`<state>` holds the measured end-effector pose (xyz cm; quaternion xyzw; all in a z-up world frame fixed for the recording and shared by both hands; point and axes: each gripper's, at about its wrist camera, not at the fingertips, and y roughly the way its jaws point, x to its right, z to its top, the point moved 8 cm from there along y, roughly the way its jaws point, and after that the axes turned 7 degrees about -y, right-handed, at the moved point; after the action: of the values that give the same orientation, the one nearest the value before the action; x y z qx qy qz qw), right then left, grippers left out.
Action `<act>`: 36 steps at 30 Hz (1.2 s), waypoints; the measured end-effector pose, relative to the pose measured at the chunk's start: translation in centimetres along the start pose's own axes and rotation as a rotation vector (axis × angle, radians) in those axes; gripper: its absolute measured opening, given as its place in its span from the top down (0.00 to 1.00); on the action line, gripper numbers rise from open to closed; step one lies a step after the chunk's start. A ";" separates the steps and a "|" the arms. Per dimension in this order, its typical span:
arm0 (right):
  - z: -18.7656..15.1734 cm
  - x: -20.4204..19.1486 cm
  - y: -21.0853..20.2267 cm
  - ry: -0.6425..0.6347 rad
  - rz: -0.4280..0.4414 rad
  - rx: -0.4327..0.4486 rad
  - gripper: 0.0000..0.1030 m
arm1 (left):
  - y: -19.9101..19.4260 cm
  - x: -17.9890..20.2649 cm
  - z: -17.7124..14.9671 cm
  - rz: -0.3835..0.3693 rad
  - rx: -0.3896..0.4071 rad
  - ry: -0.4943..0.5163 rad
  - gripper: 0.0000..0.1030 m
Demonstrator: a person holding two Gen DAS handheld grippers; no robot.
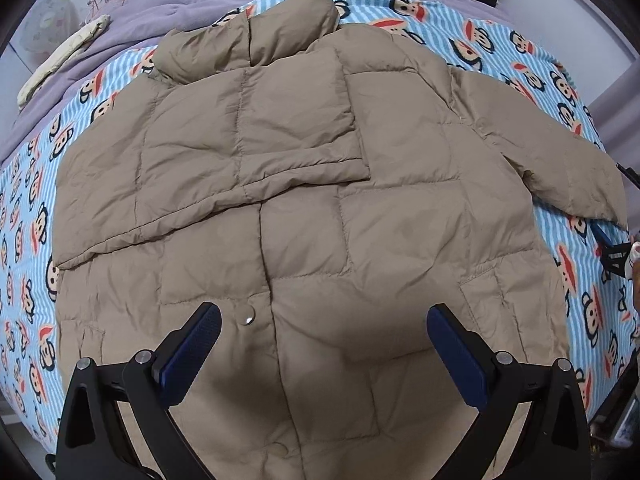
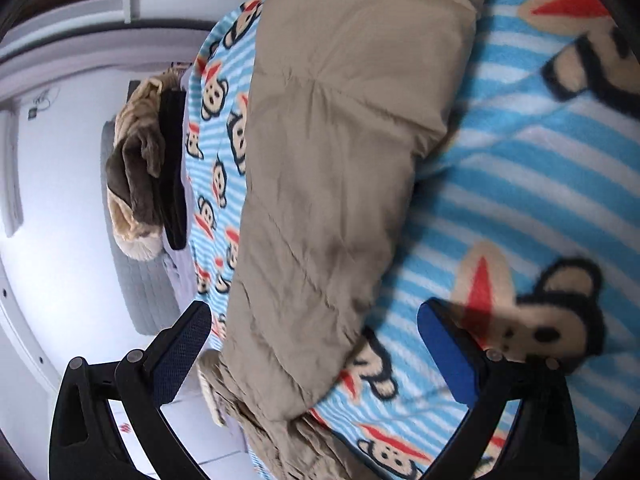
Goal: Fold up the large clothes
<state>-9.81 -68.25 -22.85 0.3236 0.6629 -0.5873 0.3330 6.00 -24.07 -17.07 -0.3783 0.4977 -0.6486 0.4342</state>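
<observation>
A tan quilted puffer jacket [image 1: 304,184] lies spread front-up on a blue striped monkey-print blanket [image 1: 28,208]. One sleeve is folded across its chest; the other sleeve [image 1: 560,168] sticks out to the right. My left gripper [image 1: 324,320] is open and empty, hovering over the jacket's lower front near a snap button [image 1: 247,319]. My right gripper [image 2: 314,320] is open, its jaws on either side of the outstretched sleeve [image 2: 332,184] near the cuff, not closed on it. The right gripper also shows at the far right edge of the left wrist view [image 1: 612,256].
A lilac duvet [image 1: 168,4] and a cream cloth roll [image 1: 60,56] lie beyond the collar. Brown and black garments [image 2: 148,168] are piled at the bed's head. The bed edge and white floor [image 2: 188,432] are beside the cuff.
</observation>
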 end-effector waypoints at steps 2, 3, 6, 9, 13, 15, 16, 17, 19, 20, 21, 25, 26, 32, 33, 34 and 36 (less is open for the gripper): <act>1.2 -0.3 0.6 0.044 0.048 0.023 0.01 | -0.2 0.4 0.4 -0.002 0.007 0.005 0.00; 1.8 -0.4 0.8 0.063 0.065 0.034 0.02 | -0.2 0.6 0.6 -0.002 0.011 0.008 0.00; 2.5 -0.7 1.5 0.126 0.115 0.033 0.47 | -0.4 0.7 1.2 -0.004 0.021 0.006 0.00; 2.6 -1.4 1.9 0.131 0.149 0.018 0.91 | -0.6 0.5 1.6 -0.005 0.030 -0.002 0.00; 1.9 -6.0 1.7 -0.029 0.180 0.002 0.92 | -1.1 -0.4 2.0 -0.001 0.051 -0.010 0.00; 1.1 -9.2 1.7 -0.134 0.186 -0.016 0.92 | -1.4 -1.1 2.4 0.004 0.063 -0.020 0.00; 0.5 -11.2 1.8 -0.197 0.188 -0.026 0.92 | -1.6 -1.6 2.6 0.004 0.071 -0.028 0.00; -0.2 -13.0 2.0 -0.253 0.190 -0.036 0.92 | -1.9 -2.1 2.8 0.003 0.082 -0.037 0.00; -2.2 -17.2 2.7 -0.385 0.195 -0.065 0.92 | -2.4 -3.4 3.4 0.005 0.108 -0.056 0.00; -3.4 -19.0 3.2 -0.448 0.194 -0.080 0.92 | -2.5 -4.1 3.7 0.006 0.118 -0.069 0.00; -5.1 -21.0 3.8 -0.525 0.190 -0.100 0.92 | -2.7 -4.9 4.0 0.005 0.127 -0.083 0.00; -14.2 -26.8 6.8 -0.853 0.144 -0.208 0.92 | -2.9 -8.3 4.9 0.005 0.160 -0.138 0.00; -16.6 -27.5 7.6 -0.929 0.128 -0.235 0.92 | -2.8 -9.2 5.2 0.008 0.166 -0.150 0.00; -30.7 -26.3 15.6 -1.234 -0.002 -0.438 0.92 | -2.5 -15.0 6.3 0.036 0.200 -0.236 0.00; -32.3 -25.3 17.0 -1.247 -0.032 -0.465 0.92 | -2.5 -15.9 6.4 0.037 0.201 -0.250 0.00; -33.2 -24.3 18.2 -1.253 -0.056 -0.486 0.92 | -2.4 -16.7 6.4 0.040 0.205 -0.263 0.00; -34.6 -21.9 20.3 -1.254 -0.121 -0.527 0.91 | -2.1 -18.0 6.6 0.048 0.212 -0.274 0.00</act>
<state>17.16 -32.61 -13.17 -0.2074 0.4824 -0.5006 0.6882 17.72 -9.02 -14.64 -0.4032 0.3717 -0.6293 0.5507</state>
